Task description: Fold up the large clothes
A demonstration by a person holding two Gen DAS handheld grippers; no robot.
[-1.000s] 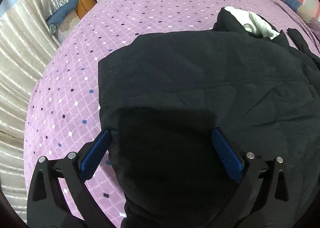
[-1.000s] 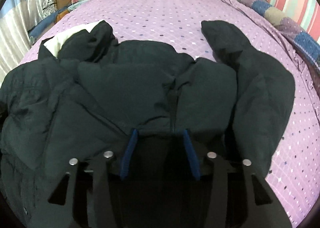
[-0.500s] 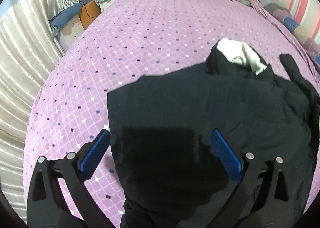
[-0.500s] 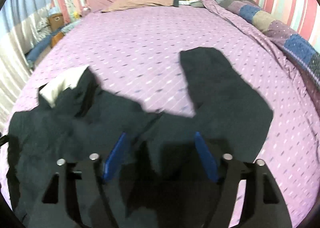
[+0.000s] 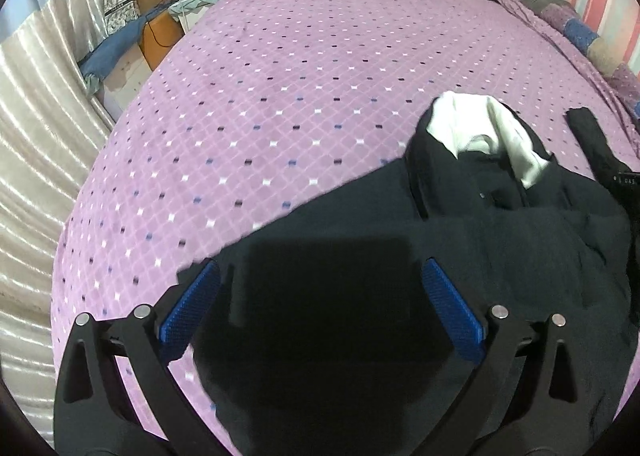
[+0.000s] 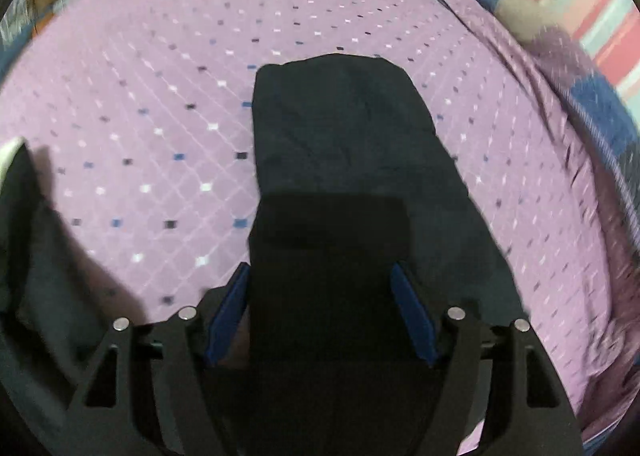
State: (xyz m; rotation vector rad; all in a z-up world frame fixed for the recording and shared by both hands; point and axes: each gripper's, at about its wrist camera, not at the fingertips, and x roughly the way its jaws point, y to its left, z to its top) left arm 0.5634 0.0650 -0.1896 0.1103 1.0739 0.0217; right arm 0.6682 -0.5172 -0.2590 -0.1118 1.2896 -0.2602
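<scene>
Dark jacket lies on purple bedspread; small sleeve lettering unreadable. Left gripper jaws apart. Right gripper jaws apart, having just widened, straddling sleeve.

left gripper: fingers spread wide | right gripper: fingers apparently apart, just widened

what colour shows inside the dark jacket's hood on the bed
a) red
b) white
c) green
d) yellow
b, since in the left wrist view the dark jacket lies on the purple bedspread with a white lining showing at its hood.
</scene>
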